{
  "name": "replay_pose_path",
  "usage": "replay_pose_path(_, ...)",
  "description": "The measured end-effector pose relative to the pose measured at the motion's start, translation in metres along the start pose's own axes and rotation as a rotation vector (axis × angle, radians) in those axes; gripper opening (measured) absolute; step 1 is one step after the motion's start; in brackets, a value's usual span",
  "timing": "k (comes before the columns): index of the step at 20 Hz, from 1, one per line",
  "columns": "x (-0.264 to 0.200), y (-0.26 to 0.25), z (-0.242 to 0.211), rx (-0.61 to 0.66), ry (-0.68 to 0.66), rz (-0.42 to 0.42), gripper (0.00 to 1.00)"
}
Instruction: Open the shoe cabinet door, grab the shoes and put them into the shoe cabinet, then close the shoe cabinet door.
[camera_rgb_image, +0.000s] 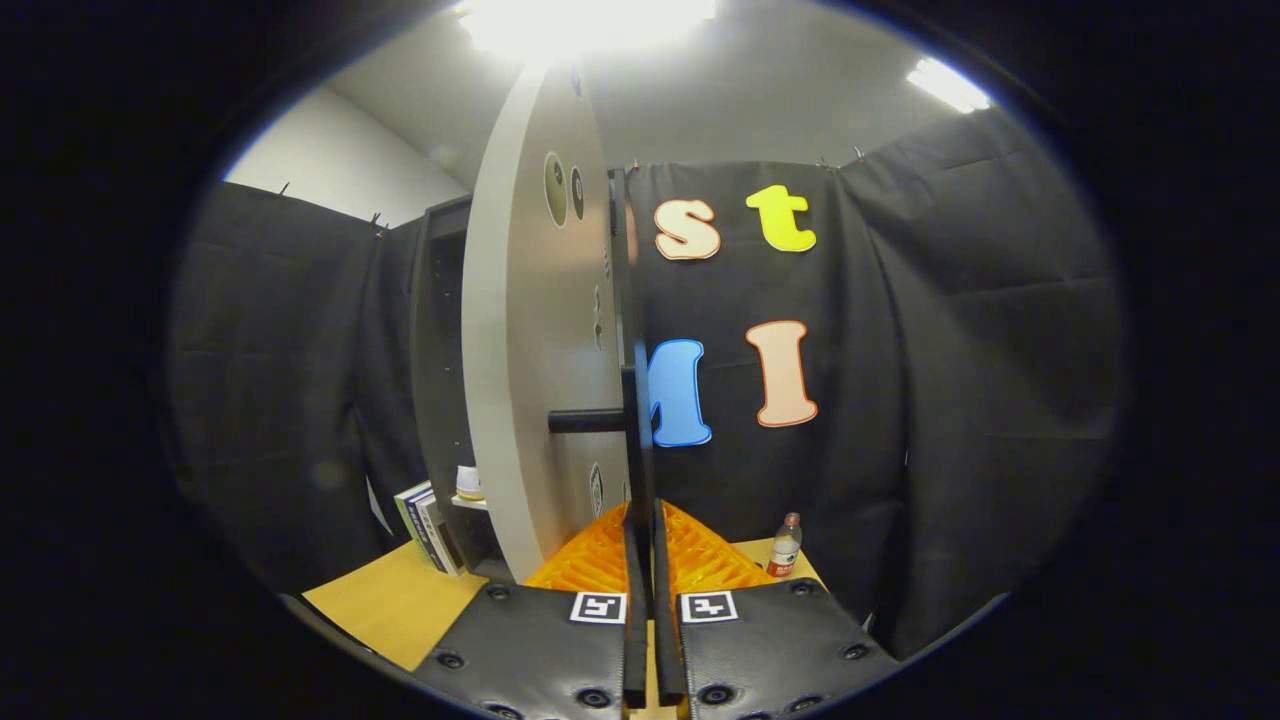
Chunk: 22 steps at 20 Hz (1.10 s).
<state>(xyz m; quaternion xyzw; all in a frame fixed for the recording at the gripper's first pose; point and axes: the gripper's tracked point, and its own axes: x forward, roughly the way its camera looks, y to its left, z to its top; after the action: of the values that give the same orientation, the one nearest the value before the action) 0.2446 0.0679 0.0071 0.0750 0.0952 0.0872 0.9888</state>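
Note:
The shoe cabinet door (530, 350), a pale panel, stands swung open and I see it nearly edge-on just ahead. Its dark vertical bar handle (634, 400) stands off the door on a short horizontal post (585, 421) and runs down between my fingers. My gripper (642, 515) is shut on this handle, with both fingers pressed against the bar's lower part. Behind the door to the left is the dark cabinet body (440, 340).
A few books (425, 528) lean against the cabinet's foot on the wooden table (390, 605), with a small white cup (468, 483) on a low shelf beside them. A small plastic bottle (785, 545) stands right of the fingers by the black cloth wall.

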Motion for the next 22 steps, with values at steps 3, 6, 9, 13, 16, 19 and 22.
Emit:
replay_pose_path(3,-0.002,0.001,0.000,0.023,0.008,0.004,0.11)
replay_pose_path(6,-0.013,-0.007,0.008,-0.002,-0.012,-0.044,0.15)
replay_pose_path(9,-0.030,-0.013,0.029,-0.042,-0.093,-0.104,0.40)
replay_pose_path(13,-0.061,0.007,0.046,-0.073,-0.184,-0.131,0.83)
replay_pose_path(16,-0.069,0.036,0.045,-0.080,-0.212,-0.080,0.98)
replay_pose_path(19,-0.073,0.062,0.026,-0.116,-0.193,-0.054,0.97)
replay_pose_path(22,-0.066,0.087,0.000,-0.132,-0.151,-0.020,0.98)
